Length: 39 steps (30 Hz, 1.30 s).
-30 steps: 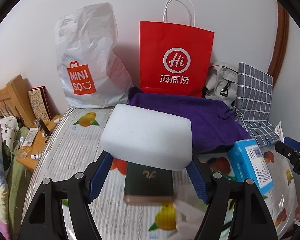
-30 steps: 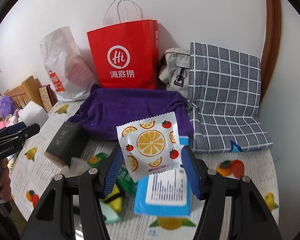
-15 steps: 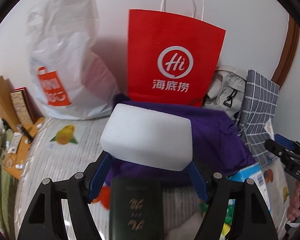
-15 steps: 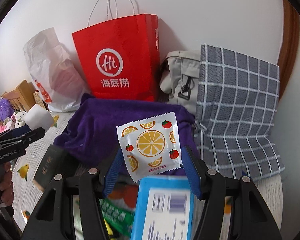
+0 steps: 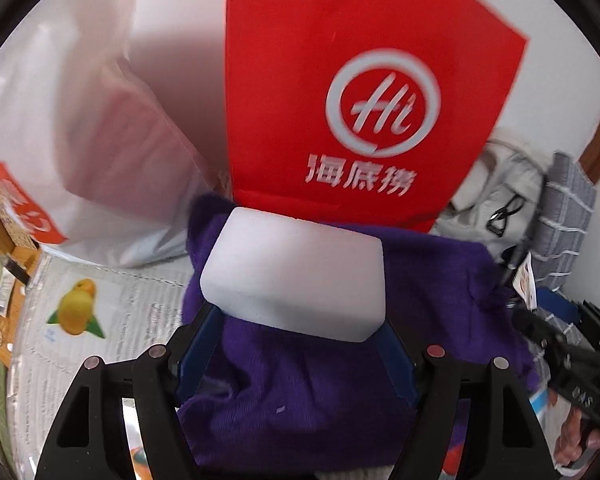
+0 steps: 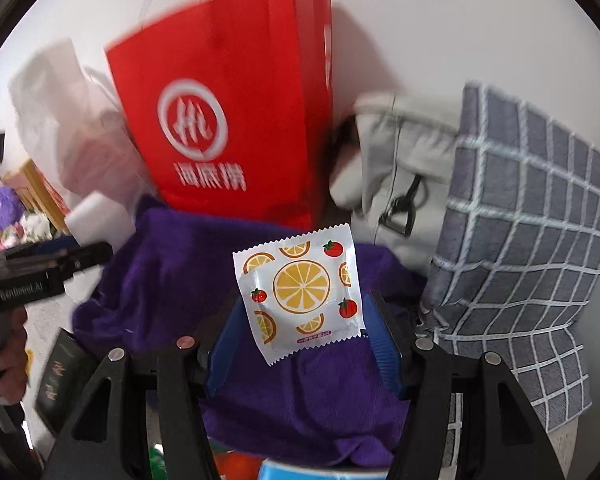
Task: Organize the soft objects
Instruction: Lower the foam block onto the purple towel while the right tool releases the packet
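Note:
My left gripper [image 5: 296, 344] is shut on a white sponge block [image 5: 296, 272] and holds it above a purple towel [image 5: 420, 288], just in front of a red paper bag [image 5: 360, 80]. My right gripper [image 6: 304, 344] is shut on a white packet printed with oranges and tomatoes [image 6: 300, 284], held above the same purple towel [image 6: 172, 264] and near the red bag [image 6: 228, 100]. The left gripper and its sponge [image 6: 96, 216] show at the left of the right wrist view. The right gripper [image 5: 556, 332] shows at the right edge of the left wrist view.
A white plastic shopping bag [image 5: 68, 128] stands left of the red bag. A grey backpack [image 6: 400, 168] and a grey checked cushion [image 6: 532, 240] lie to the right. A dark book [image 6: 56, 380] lies at lower left on the fruit-print bedsheet [image 5: 80, 312].
Both grippers have moved forward toward the red bag and over the purple towel, each still holding its object. The dark book and blue box have dropped out of the centre of view.

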{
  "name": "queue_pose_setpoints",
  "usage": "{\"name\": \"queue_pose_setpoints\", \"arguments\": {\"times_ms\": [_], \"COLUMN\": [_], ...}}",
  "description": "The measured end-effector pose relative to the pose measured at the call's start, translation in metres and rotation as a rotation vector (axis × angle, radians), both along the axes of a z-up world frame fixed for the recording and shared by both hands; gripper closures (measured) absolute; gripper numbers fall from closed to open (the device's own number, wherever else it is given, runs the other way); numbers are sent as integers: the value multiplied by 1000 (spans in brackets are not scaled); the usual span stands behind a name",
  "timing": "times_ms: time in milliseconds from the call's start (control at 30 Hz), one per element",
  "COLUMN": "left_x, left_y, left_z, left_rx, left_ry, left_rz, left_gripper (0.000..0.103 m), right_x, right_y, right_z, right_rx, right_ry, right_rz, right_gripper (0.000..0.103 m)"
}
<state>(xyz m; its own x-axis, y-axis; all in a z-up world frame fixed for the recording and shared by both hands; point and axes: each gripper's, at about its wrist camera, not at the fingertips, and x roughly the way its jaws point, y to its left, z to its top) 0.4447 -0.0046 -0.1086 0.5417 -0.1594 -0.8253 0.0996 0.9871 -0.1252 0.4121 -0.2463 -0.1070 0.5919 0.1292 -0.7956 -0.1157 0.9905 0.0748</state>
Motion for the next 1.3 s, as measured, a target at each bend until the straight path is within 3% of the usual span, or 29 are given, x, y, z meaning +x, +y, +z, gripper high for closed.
{"name": "queue_pose_setpoints", "arguments": {"times_ms": [133,367,567,800,933,1133,1300], "left_x": [16,24,29,30,29,26,9], "left_y": [-5,-7,-3,-10,-15,-11,2], "left_z": [-20,-36,-42,-40,-38,-35,-12], "left_rx": [-2,17,-20,-36,-25,-35,-64], "left_ry": [66,103,131,139,138,138,103], "left_rz": [-9,-6,4,-34,-34,-27,-10], "left_gripper": [30,29,28,23,15,14,14], "right_x": [11,20,24,23,18,10,-14], "right_y": [-2,1,6,8,0,-4,-7], "right_z": [-27,-59,-71,-69,-57,-40,-16], "right_rx": [-8,6,12,29,69,73,112], "right_ry": [92,207,258,239,194,133,50], "right_rz": [13,26,30,31,31,-6,-41], "right_gripper": [43,43,43,24,21,20,21]}}
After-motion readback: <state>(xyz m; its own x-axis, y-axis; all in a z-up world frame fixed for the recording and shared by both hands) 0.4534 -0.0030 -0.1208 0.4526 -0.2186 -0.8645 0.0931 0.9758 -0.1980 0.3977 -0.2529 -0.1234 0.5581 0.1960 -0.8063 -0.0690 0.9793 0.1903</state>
